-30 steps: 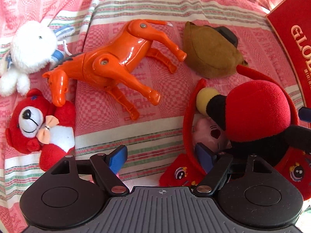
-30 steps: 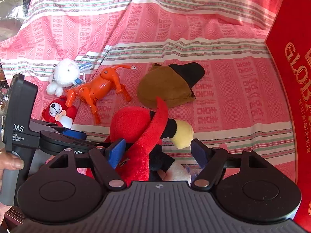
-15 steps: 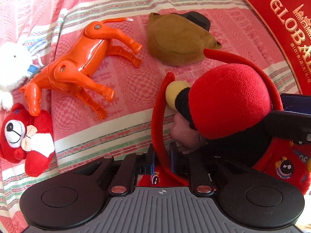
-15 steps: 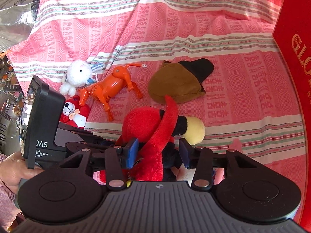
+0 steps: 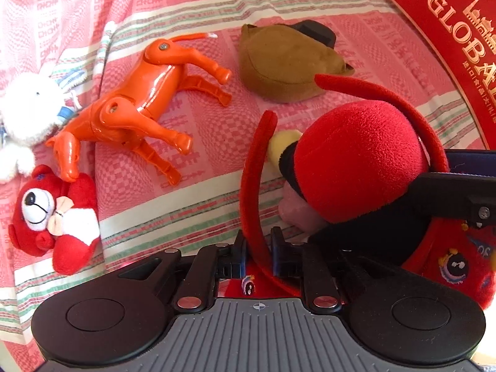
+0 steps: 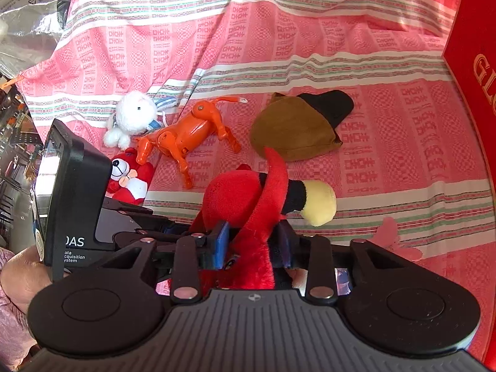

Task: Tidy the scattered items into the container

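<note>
Red plush: a large red-and-black plush toy (image 5: 359, 167) with a yellow nose lies on the pink striped cloth (image 5: 186, 24), nearest both cameras; both grippers are on it.
Left hand-held gripper (image 5: 259, 254): jaws drawn almost together, pinching the thin red strap-like part of the plush that curves up between them.
Right hand-held gripper (image 6: 252, 243): jaws closing, with the red fabric of the same plush between the blue pads; the pads look to be pressing into it.
Orange plastic horse (image 5: 145, 105): lies on its side on the cloth, left of the big plush and apart from it; its muzzle touches the small red bear.
Small red bear (image 5: 52, 217): plush with a white face and a peach bow, at the left edge of the cloth.
White plush bunny (image 5: 28, 111): just above the red bear, beside the horse's head, with a blue-striped ear.
Brown pouch-like plush (image 5: 285, 62): tan with a black end, lying behind the big plush and right of the horse.
Red box (image 5: 449, 37): gold lettering on it, standing at the right edge of the cloth, near the big plush.
Person's hand (image 6: 21, 279): at the lower left of the right wrist view, gripping the black handle of the left gripper.
</note>
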